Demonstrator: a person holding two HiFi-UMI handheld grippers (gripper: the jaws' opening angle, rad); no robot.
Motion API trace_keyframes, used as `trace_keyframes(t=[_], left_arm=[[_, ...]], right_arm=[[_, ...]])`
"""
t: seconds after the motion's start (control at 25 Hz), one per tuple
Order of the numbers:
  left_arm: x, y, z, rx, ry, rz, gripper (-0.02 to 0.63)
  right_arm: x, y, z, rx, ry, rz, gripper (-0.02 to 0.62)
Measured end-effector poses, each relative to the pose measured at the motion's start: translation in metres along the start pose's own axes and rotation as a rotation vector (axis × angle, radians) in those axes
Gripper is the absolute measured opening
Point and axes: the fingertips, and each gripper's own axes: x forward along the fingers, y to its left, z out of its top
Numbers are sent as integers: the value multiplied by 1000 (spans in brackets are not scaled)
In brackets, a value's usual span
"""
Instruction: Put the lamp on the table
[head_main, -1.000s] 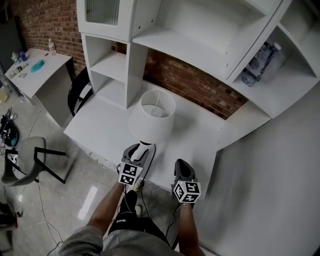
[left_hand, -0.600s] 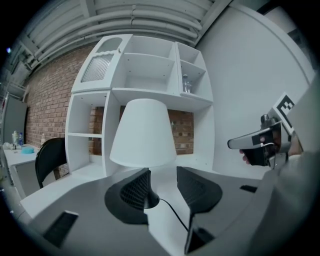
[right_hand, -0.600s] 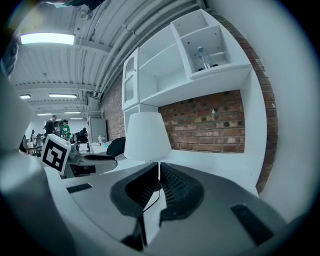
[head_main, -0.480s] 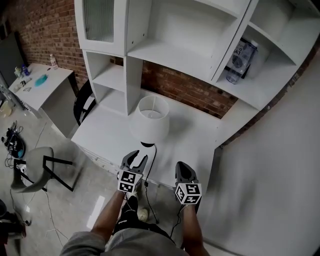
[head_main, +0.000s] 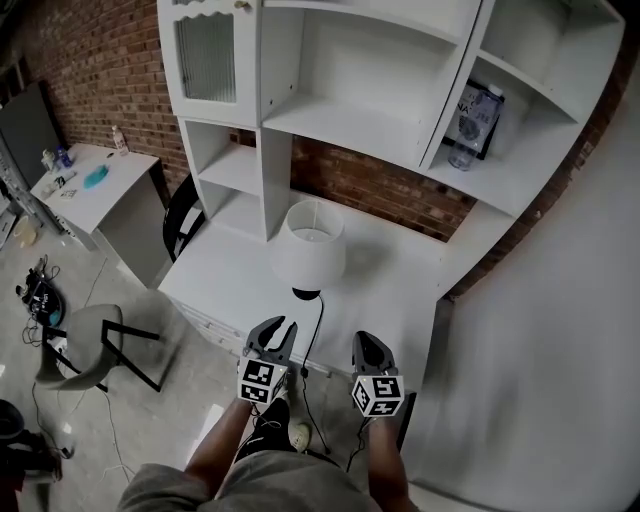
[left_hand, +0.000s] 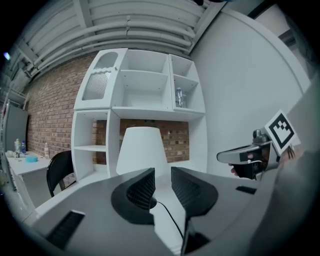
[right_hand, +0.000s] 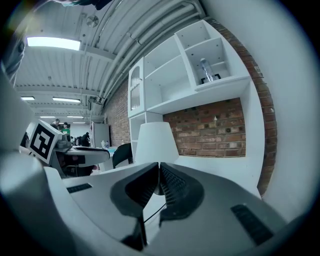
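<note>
The lamp, with a white shade and a black base, stands upright on the white table; its black cord runs over the front edge. Both grippers hang off the front edge, apart from the lamp. My left gripper is closing, a gap remains and nothing is between its jaws. My right gripper is shut and empty. The left gripper view shows the lamp beyond my left gripper. The right gripper view shows the lamp past my right gripper.
A white shelf unit rises over the table against a brick wall, with a bottle on its right shelf. A black chair stands left of the table, a grey chair and a side desk farther left.
Both grippers have drawn back from the lamp to beyond the table's front edge. The left jaws have narrowed. The lamp stays standing on the table.
</note>
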Motion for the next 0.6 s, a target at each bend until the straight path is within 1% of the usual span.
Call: trace_keyframes(t=[0.2,0.44,0.6], left_arm=[[-19,-1,-4,-11,21,24,92],[-41,-6,-6,-14,14,41,43],[-55,-13,1,-16,7,48,28]], right_arm=[[-8,13,7,0,-32,10,26],[-25,23,5,-12,-43,17,26],[-37,27,2,-4,-41,17,26]])
